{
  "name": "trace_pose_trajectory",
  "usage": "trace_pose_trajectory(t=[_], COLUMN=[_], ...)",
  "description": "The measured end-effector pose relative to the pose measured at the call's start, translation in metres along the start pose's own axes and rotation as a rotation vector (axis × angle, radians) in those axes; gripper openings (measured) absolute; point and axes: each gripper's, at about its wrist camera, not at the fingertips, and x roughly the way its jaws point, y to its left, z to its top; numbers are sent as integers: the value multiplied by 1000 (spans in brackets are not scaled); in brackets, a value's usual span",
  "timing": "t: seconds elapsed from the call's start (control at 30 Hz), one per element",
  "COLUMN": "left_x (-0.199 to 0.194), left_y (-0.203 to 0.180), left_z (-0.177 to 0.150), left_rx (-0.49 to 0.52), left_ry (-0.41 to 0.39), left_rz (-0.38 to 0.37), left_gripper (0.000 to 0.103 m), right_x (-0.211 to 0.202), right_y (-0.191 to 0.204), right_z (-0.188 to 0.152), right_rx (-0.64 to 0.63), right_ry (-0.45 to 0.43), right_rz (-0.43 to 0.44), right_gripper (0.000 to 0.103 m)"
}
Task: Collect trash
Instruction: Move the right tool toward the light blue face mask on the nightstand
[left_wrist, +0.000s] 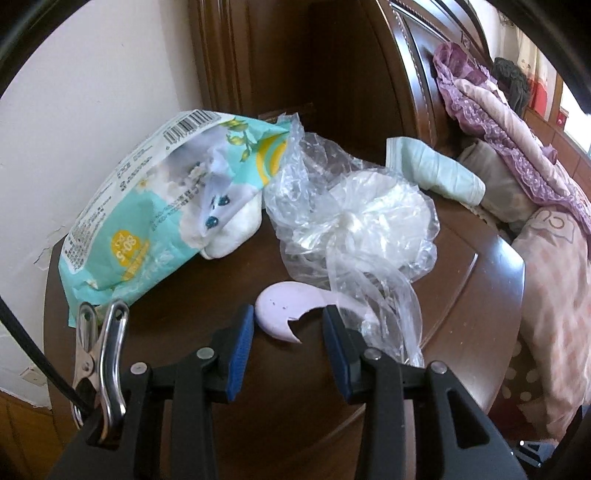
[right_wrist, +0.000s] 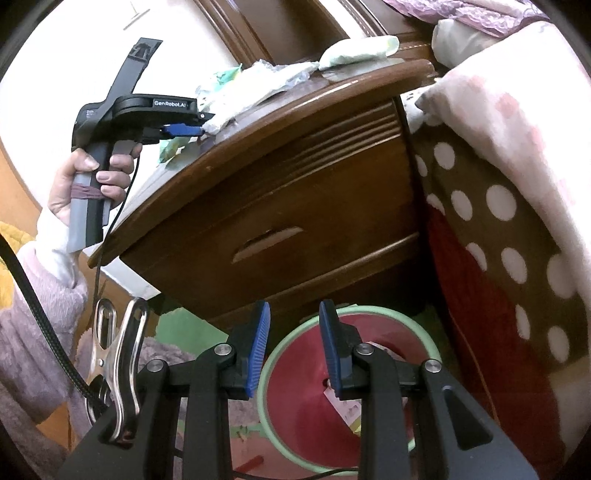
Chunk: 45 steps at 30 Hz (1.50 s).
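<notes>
Between our left tool's (left_wrist: 288, 332) open, empty jaws lies a broken lilac shell (left_wrist: 277, 314), while our right tool (right_wrist: 291, 343) hangs open over the red bin (right_wrist: 306, 398) to receive it.

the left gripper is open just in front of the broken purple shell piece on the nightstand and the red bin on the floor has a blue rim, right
Not quite: the bin's rim is pale green, not blue, as the right wrist view shows. The rest holds: the left gripper is open just in front of the broken purple shell piece on the nightstand.

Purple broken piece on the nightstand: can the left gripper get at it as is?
Probably yes. The purple broken piece lies just ahead of the open left gripper, nothing on top; only the clear plastic bag crowds its right side.
</notes>
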Motion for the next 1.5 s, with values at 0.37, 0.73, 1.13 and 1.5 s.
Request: trace_pose_trajectory(t=[0.37,0.73,1.13,1.5], left_x=[0,-18,-36,-47], left_y=[7,24,24,36], left_z=[-5,-11,-10,-6], left_rx=[-67,-122,-122,-157], left_ry=[-42,-61,-106,-133], left_rz=[-25,-60,-86,-89], left_gripper=[30,30,30,30], right_x=[-1,-22,0,46], right_y=[9,22,14,-37], right_z=[14,85,186,263], right_rx=[-59,-141,-213,-186], right_ry=[7,-114,-176,-162], right_rz=[-57,-110,-260,-402], right_gripper=[29,29,54,70])
